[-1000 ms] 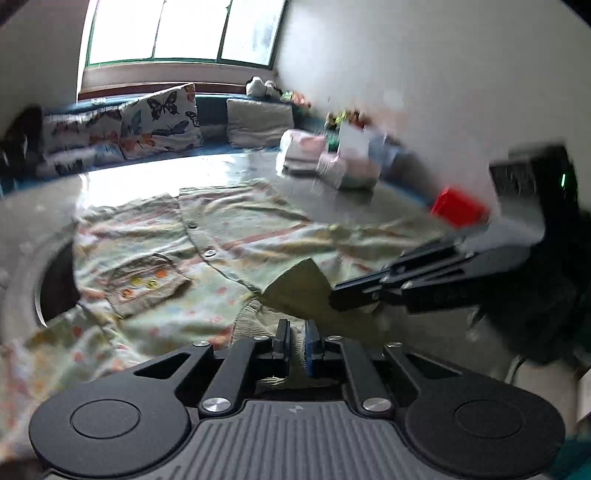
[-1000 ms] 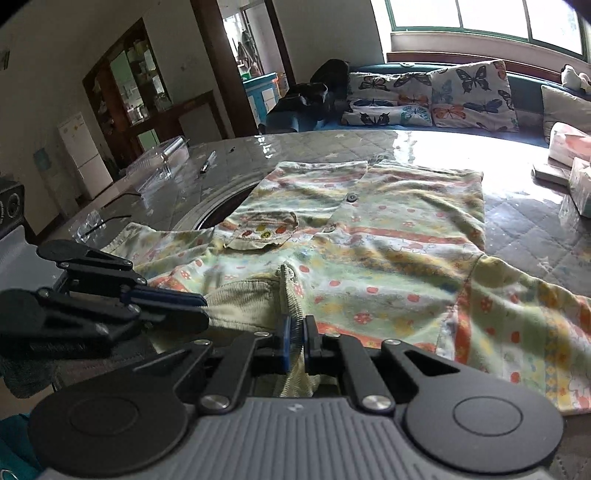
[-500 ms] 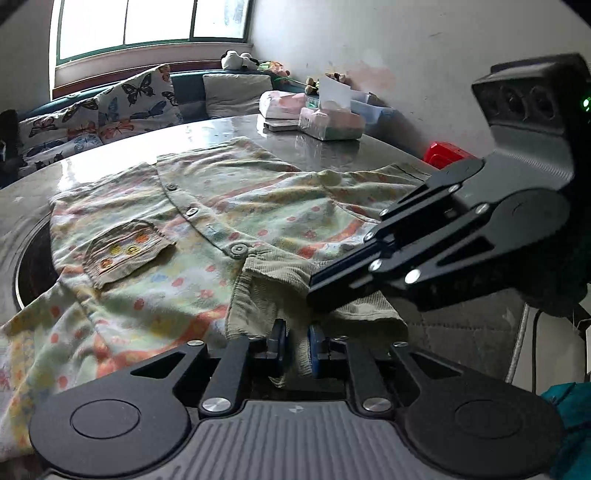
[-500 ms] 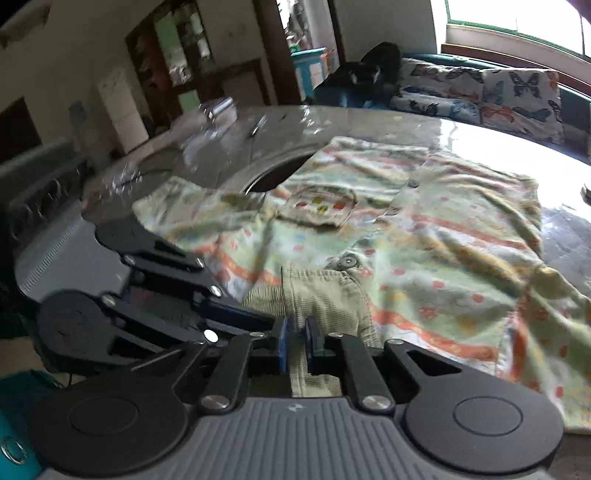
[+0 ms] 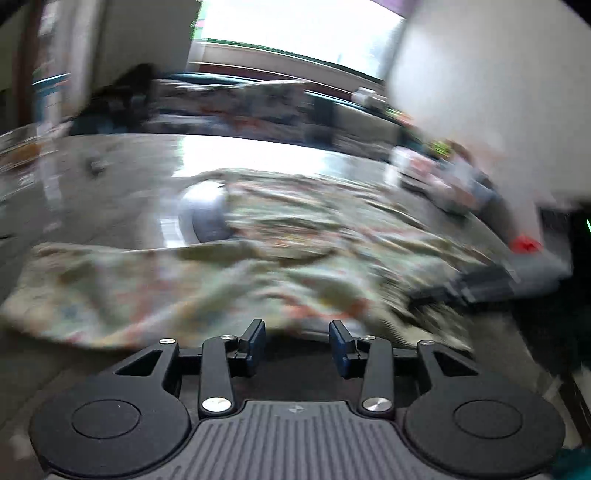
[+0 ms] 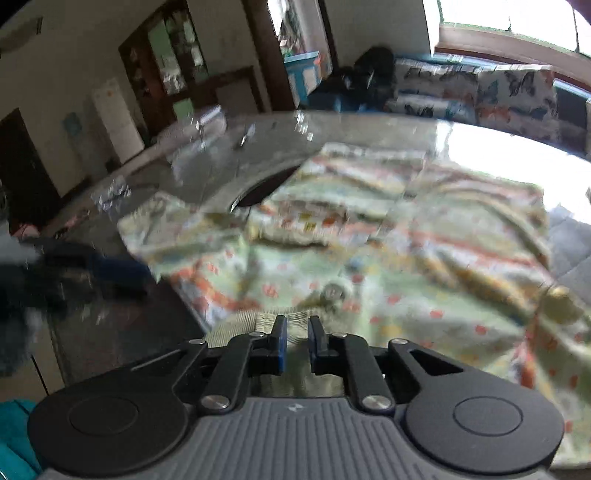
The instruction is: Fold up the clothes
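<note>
A patterned button-up shirt [image 6: 406, 251] lies spread across the glossy grey bench [image 6: 569, 240], pale green with orange stripes and small red dots, its chest pocket [image 6: 306, 225] facing up and a round button [image 6: 334, 291] near the collar. The right tongs [image 6: 295, 341] sit at the shirt's near edge with the ribbed olive collar [image 6: 258, 319] lying between their blue pads [image 6: 281, 343]; the pads stand a little apart, so the cloth is loose between them rather than squeezed. The left tongs [image 5: 297, 347] are spread wide with nothing between their pads [image 5: 255, 341], hanging just short of the shirt's [image 5: 258, 266] near hem over the bench [image 5: 110, 177]. The left view is heavily smeared, so details of the cloth there cannot be read. In it the right tongs [image 5: 436, 291] appear as a dark blur at the shirt's right edge. Butterfly-print cushions [image 6: 480, 92] line the seat beyond the bench, below a bright window [image 5: 295, 26].
</note>
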`<move>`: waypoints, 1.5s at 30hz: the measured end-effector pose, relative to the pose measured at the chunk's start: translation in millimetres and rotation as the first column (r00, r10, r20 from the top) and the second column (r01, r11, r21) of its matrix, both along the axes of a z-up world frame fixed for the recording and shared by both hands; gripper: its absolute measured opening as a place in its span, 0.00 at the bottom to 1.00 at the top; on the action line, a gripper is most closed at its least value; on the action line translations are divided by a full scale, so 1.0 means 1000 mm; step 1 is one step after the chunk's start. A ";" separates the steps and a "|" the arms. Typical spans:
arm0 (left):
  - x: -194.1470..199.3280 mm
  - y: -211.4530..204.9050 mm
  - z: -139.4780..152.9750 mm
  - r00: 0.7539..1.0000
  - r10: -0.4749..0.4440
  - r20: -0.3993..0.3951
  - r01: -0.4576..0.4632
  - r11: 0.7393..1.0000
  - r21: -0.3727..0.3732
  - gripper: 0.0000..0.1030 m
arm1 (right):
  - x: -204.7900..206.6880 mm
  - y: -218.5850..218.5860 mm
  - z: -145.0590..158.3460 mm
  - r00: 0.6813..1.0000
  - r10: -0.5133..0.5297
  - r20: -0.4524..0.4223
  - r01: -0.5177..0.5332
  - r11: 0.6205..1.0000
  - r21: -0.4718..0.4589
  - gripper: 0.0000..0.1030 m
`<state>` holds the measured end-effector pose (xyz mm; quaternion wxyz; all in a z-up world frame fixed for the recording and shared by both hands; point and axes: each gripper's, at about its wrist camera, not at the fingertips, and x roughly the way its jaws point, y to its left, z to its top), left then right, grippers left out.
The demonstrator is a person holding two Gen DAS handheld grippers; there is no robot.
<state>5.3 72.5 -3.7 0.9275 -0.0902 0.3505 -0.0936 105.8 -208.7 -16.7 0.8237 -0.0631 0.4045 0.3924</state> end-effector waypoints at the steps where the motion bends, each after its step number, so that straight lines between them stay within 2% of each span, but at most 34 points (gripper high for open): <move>1: -0.001 0.010 0.001 0.998 0.058 -0.001 -0.058 0.998 0.016 0.43 | -0.003 0.002 -0.004 1.000 0.009 0.010 -0.009 1.000 -0.027 0.11; 2: -0.001 0.021 0.001 0.991 0.134 -0.007 -0.133 0.990 0.035 0.44 | -0.005 0.003 -0.005 1.000 0.018 0.023 -0.017 0.999 -0.040 0.11; 4: 0.001 0.044 -0.001 0.956 0.291 -0.030 -0.288 0.955 0.065 0.46 | -0.011 0.006 0.000 0.997 0.041 0.059 -0.037 0.996 -0.077 0.11; 8: -0.003 0.090 -0.007 0.840 0.540 -0.054 -0.535 0.841 0.084 0.46 | -0.010 0.004 0.004 0.997 0.026 0.068 -0.023 0.999 -0.039 0.12; 10: -0.006 0.103 -0.010 0.800 0.598 -0.041 -0.592 0.799 0.105 0.46 | -0.006 0.006 -0.002 0.999 0.022 0.045 -0.019 0.998 -0.059 0.12; 13: -0.004 0.119 -0.011 0.775 0.630 -0.047 -0.625 0.775 0.089 0.46 | -0.006 0.005 -0.003 0.999 0.028 0.043 -0.026 0.998 -0.059 0.14; 17: 0.014 0.120 -0.017 0.772 0.633 -0.055 -0.627 0.773 0.095 0.45 | -0.007 0.006 -0.002 0.999 0.032 0.044 -0.029 0.997 -0.066 0.16; 19: 0.022 0.121 -0.019 0.771 0.634 -0.059 -0.628 0.772 0.098 0.41 | -0.007 0.006 -0.002 0.998 0.034 0.046 -0.031 0.997 -0.069 0.17; 20: 0.025 0.120 -0.020 0.768 0.638 -0.050 -0.631 0.768 0.107 0.35 | -0.008 0.006 -0.002 0.998 0.035 0.046 -0.031 0.997 -0.071 0.17; 21: 0.028 0.119 -0.022 0.772 0.634 -0.044 -0.626 0.770 0.120 0.17 | -0.008 0.007 -0.002 0.998 0.035 0.048 -0.032 0.997 -0.073 0.17; 23: 0.033 0.120 -0.023 0.770 0.637 -0.036 -0.629 0.768 0.122 0.08 | -0.008 0.007 -0.002 0.998 0.037 0.048 -0.033 0.997 -0.074 0.21; 26: 0.041 0.121 -0.015 0.769 0.639 0.002 -0.634 0.762 0.128 0.07 | -0.010 0.010 -0.002 0.998 0.050 0.048 -0.046 0.996 -0.076 0.28; 29: 0.048 0.122 -0.004 0.768 0.639 0.045 -0.639 0.757 0.137 0.07 | -0.012 0.011 -0.003 0.997 0.058 0.056 -0.053 0.995 -0.080 0.30; 30: 0.050 0.121 -0.001 0.768 0.638 0.053 -0.639 0.757 0.136 0.07 | -0.013 0.011 -0.003 0.997 0.058 0.059 -0.053 0.995 -0.081 0.30; 33: 0.052 0.120 -0.012 0.761 0.649 0.009 -0.641 0.748 0.172 0.07 | -0.013 0.010 -0.004 0.997 0.052 0.057 -0.048 0.996 -0.068 0.31; 35: 0.049 0.124 -0.021 0.752 0.658 -0.034 -0.646 0.747 0.156 0.08 | -0.013 0.010 -0.003 0.997 0.052 0.056 -0.049 0.997 -0.068 0.31; 37: 0.045 0.127 -0.023 0.748 0.663 -0.032 -0.654 0.744 0.137 0.15 | -0.013 0.011 -0.003 0.997 0.057 0.057 -0.053 0.996 -0.071 0.31; 39: 0.042 0.127 -0.022 0.738 0.674 -0.029 -0.666 0.735 0.129 0.16 | -0.012 0.011 -0.003 0.997 0.059 0.057 -0.055 0.996 -0.071 0.32; 41: 0.041 0.127 -0.021 0.731 0.682 -0.026 -0.674 0.728 0.123 0.23 | -0.012 0.011 -0.003 0.997 0.056 0.056 -0.052 0.996 -0.068 0.33; 43: 0.041 0.125 -0.021 0.727 0.686 -0.028 -0.678 0.724 0.127 0.45 | -0.013 0.010 -0.003 0.997 0.053 0.056 -0.049 0.997 -0.063 0.35; 45: 0.044 0.122 -0.023 0.723 0.690 -0.026 -0.680 0.718 0.147 0.46 | -0.014 0.010 -0.002 0.997 0.049 0.056 -0.046 0.997 -0.059 0.37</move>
